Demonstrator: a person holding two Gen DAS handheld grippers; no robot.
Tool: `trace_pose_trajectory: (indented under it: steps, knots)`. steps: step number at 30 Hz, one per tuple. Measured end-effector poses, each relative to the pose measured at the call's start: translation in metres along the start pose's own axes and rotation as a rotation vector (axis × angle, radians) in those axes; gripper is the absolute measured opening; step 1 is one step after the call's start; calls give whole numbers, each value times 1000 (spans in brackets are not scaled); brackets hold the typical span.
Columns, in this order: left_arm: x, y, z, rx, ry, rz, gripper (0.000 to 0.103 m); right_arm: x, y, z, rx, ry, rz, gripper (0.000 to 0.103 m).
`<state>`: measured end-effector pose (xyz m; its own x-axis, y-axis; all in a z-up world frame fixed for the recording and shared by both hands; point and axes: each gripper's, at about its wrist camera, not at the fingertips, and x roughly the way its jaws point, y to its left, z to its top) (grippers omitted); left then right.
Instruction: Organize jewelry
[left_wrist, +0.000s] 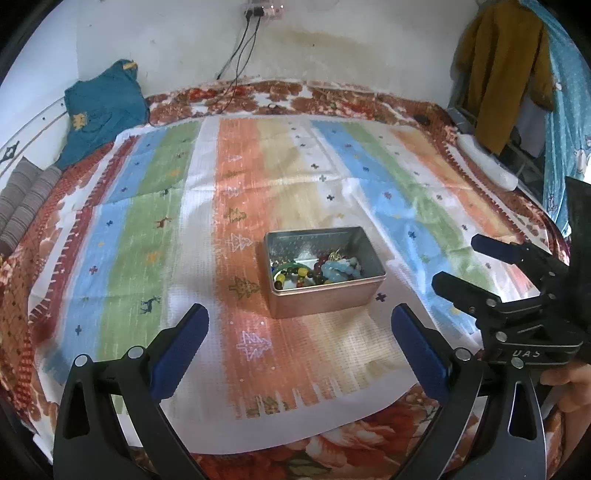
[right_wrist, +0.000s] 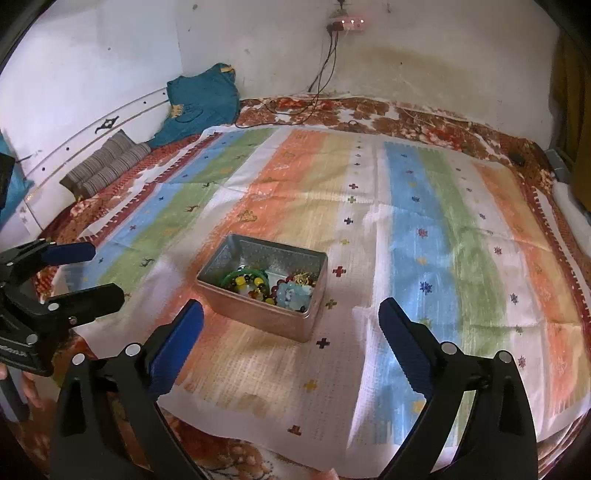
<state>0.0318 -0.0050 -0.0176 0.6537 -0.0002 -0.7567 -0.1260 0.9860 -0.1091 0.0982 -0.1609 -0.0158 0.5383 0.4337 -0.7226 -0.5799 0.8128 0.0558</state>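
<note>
An open metal tin (left_wrist: 325, 295) sits on the striped cloth, also in the right wrist view (right_wrist: 258, 314). It holds a heap of jewelry (left_wrist: 317, 271): bead bracelets in green, yellow, red and light blue, and small gold pieces (right_wrist: 273, 286). My left gripper (left_wrist: 299, 314) is open and empty, just in front of the tin. My right gripper (right_wrist: 291, 310) is open and empty, near the tin's front right corner; it also shows at the right of the left wrist view (left_wrist: 458, 264). The left gripper shows at the left of the right wrist view (right_wrist: 99, 271).
The striped cloth (left_wrist: 184, 229) lies over a floral bed cover (left_wrist: 332, 450). A teal garment (left_wrist: 103, 107) and striped cushions (left_wrist: 26, 199) lie at the far left. Cables (left_wrist: 240, 62) hang from a wall socket. Clothes (left_wrist: 502, 74) hang at the right.
</note>
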Motion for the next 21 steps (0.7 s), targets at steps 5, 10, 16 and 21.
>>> trace_pose_trajectory:
  steps: [5,10,16,21]
  knots:
    - [-9,1,-6,-6,-40,18,97,-11,6,-3,-31,-41,5,97]
    - [-12,0,-11,2,-50,31,97,-19,9,-4,-45,-71,5,97]
    - [-15,-3,-14,9,-69,51,97,-21,8,-5,-37,-74,1,97]
    - [-20,-4,-16,10,-86,69,97,-25,8,-7,-38,-79,6,97]
